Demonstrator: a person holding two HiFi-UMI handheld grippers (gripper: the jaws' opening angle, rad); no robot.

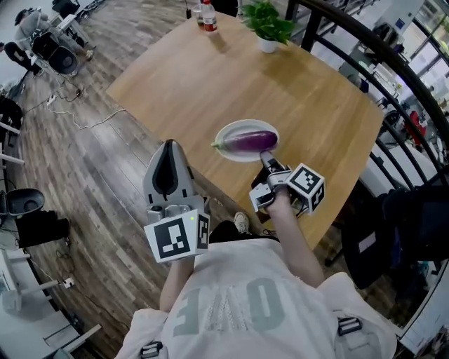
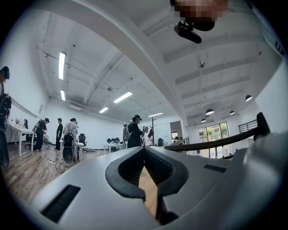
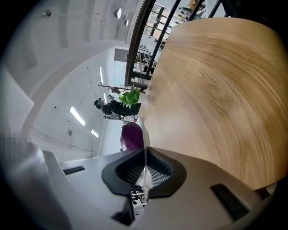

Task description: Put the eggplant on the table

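Quick count: one eggplant (image 1: 247, 141), one white plate (image 1: 238, 127), one wooden table (image 1: 210, 77), two grippers. The eggplant lies on the plate, about the middle of the head view, so it's not on the bare tabletop yet.

The right gripper (image 1: 266, 157) sits at the plate's lower-right edge. In its own view the jaws are clamped together with a thin white line between them, which looks like the plate's rim seen edge-on, and the purple eggplant is right behind it. So it's pinching the plate, not the eggplant.

The left gripper (image 1: 169, 144) hangs off the table's lower-left edge, over the floor. Its jaws are closed tip to tip with nothing in them.

At the top of the head view there's one potted plant (image 1: 267, 24) and one bottle (image 1: 208, 17), which is cut off by the frame. Something darker stands beside the bottle, no idea what.

The right gripper's tip covers the eggplant's right end. The left gripper view shows mostly ceiling, with the table just a sliver between the jaws. It also shows a handful of people, too small to count properly.
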